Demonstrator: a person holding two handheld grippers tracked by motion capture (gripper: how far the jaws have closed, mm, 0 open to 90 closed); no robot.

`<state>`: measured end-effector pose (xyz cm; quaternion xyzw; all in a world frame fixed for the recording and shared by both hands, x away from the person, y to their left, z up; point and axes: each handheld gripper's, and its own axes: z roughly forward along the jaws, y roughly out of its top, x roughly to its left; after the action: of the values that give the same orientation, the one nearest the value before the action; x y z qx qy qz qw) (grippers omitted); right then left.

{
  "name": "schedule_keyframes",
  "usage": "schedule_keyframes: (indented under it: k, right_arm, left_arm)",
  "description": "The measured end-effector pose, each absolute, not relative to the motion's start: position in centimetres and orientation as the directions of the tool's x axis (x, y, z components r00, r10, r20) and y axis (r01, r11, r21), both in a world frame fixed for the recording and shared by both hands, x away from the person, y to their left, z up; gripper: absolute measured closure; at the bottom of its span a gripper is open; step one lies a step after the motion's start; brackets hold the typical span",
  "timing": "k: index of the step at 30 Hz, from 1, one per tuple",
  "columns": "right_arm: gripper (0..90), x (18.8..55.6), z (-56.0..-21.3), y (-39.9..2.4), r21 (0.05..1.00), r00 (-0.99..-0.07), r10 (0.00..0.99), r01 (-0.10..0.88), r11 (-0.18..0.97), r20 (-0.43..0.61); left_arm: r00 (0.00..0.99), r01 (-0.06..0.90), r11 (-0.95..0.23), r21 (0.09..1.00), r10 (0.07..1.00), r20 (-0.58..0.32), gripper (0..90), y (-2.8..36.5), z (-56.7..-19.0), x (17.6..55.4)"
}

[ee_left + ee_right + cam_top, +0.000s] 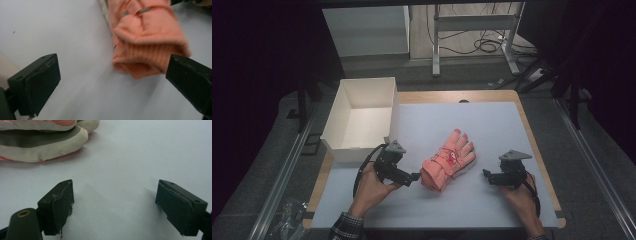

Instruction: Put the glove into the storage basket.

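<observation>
Dim room, cables on the floor behind; desk point(492, 210) has a pale grey-white mat over a wood top. No readable brand, label or writing anywhere. Pink glove point(448, 160) lies flat mid-desk, between the two grippers. Long axis runs diagonally: knit cuff toward the near left, fingers pointing to the far right. Red cord or tie sits across its back; the right gripper view shows an off-white and grey palm side at the glove point(37, 142) edge. White open box point(357, 117) sits at the far left corner, well apart from the glove. Left gripper point(414, 176) is released, jaws wide, tips just beside the cuff point(147, 60), not pressing it. Right gripper point(486, 173) is released too, nothing between its jaws, near the glove's finger side but apart from it.
</observation>
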<state>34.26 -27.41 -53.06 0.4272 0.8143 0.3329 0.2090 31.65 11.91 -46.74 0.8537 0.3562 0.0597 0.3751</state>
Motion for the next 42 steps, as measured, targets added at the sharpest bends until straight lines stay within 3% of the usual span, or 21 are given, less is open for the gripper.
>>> schedule_keyframes:
  k: [9,20,26,39,42]
  right_arm:
    - [15.1,34.2,-53.1,-27.4,0.724,-0.547,0.835,0.554,0.411,-0.055]
    - [15.1,34.2,-53.1,-27.5,0.726,-0.547,0.835,0.553,0.409,-0.054]
    - [15.1,34.2,-53.1,-27.4,0.726,-0.547,0.835,0.552,0.41,-0.055]
    - [15.1,34.2,-53.2,-27.4,0.726,-0.547,0.835,0.551,0.41,-0.056]
    - [15.1,34.2,-53.2,-27.4,0.726,-0.547,0.835,0.551,0.41,-0.056]
  left_arm:
    - [0.78,0.527,-0.53,0.664,0.613,-0.129,0.0,8.0,-45.1,32.8]
    - [0.803,0.503,-0.595,0.627,0.591,-0.084,0.0,2.7,-46.9,34.5]
    - [0.809,0.492,-0.642,0.588,0.587,-0.037,0.0,1.1,-48.4,34.9]
    - [0.808,0.514,-0.686,0.515,0.589,-0.022,0.0,-0.2,-51.6,35.1]
    - [0.812,0.52,-0.694,0.499,0.583,-0.035,6.6,-0.2,-52.2,35.0]
